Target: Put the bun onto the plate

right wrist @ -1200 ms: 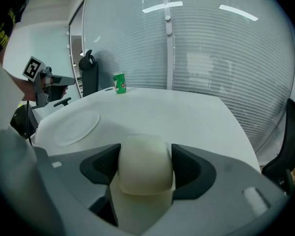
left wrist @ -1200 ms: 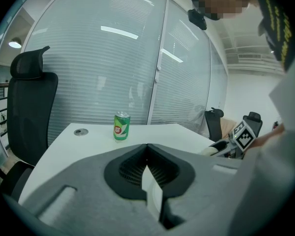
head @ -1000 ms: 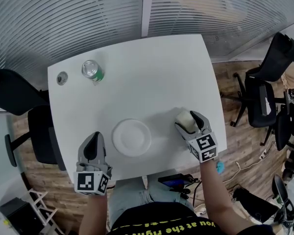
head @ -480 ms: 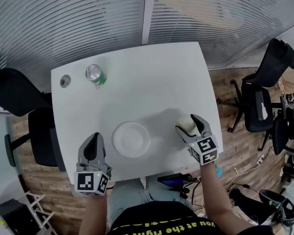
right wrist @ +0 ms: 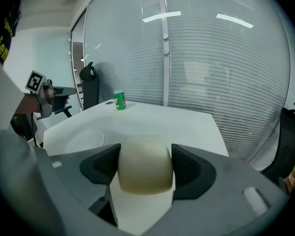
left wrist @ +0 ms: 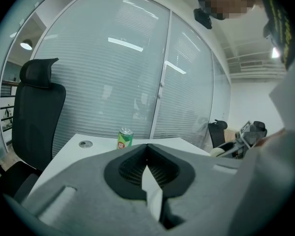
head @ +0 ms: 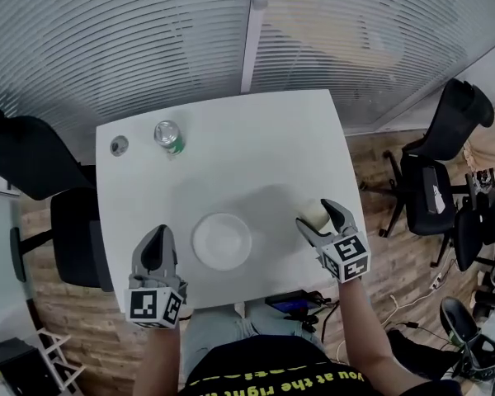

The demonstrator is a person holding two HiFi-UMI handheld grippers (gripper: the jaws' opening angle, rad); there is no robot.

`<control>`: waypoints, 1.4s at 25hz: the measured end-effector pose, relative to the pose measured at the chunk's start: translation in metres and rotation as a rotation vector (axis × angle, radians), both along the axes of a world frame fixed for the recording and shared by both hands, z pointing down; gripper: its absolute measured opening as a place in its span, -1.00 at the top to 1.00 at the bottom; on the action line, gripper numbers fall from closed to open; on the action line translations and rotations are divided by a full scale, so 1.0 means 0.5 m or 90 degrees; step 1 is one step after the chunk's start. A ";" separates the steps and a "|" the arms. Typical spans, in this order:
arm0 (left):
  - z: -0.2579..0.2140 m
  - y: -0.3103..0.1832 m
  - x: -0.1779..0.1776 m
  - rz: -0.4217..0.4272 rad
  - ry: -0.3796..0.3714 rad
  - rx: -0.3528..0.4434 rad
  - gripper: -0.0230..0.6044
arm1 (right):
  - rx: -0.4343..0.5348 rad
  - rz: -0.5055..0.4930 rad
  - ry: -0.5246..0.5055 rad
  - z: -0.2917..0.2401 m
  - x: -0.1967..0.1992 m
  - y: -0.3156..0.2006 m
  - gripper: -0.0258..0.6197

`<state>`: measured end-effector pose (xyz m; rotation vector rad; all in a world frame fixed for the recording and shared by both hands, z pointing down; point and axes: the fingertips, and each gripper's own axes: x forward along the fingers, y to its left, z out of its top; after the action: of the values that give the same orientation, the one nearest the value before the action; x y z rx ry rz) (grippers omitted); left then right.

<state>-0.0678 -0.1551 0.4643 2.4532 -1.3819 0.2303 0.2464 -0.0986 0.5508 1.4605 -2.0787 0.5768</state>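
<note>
Head view and both gripper views. The right gripper (head: 318,215) has its fingers (right wrist: 191,168) clamped on the two sides of the bun (right wrist: 145,168), a pale rounded roll that fills the gap between them. The grip is as it was a second ago. The bun now appears to hang clear of the white table (head: 231,155), where before it sat lower against the tabletop, and a soft shadow lies on the surface beside it. The plate (head: 222,241) is bare and lies off the left side of these fingers, near but not touching, as in the earlier frame.

The left gripper (head: 154,242) has its fingers (left wrist: 137,166) together with nothing between them. It has stayed just off the plate's other edge, and it too sits a little higher over the table than before.

A green can (head: 168,136) stands upright well beyond both sets of fingertips, near the table's far left corner. It has not moved.
</note>
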 end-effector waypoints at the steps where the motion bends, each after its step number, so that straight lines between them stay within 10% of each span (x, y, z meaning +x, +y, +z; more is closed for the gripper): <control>1: -0.004 -0.001 -0.002 -0.001 0.000 0.003 0.93 | 0.001 -0.003 -0.002 -0.006 -0.003 -0.001 -0.11; 35: -0.083 -0.003 -0.104 -0.070 0.037 0.053 0.93 | 0.060 -0.061 0.013 -0.153 -0.099 -0.026 -0.11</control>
<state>-0.1198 -0.1568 0.4227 2.4197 -1.5246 0.0765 0.1971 -0.1114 0.4741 1.4029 -2.1731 0.4301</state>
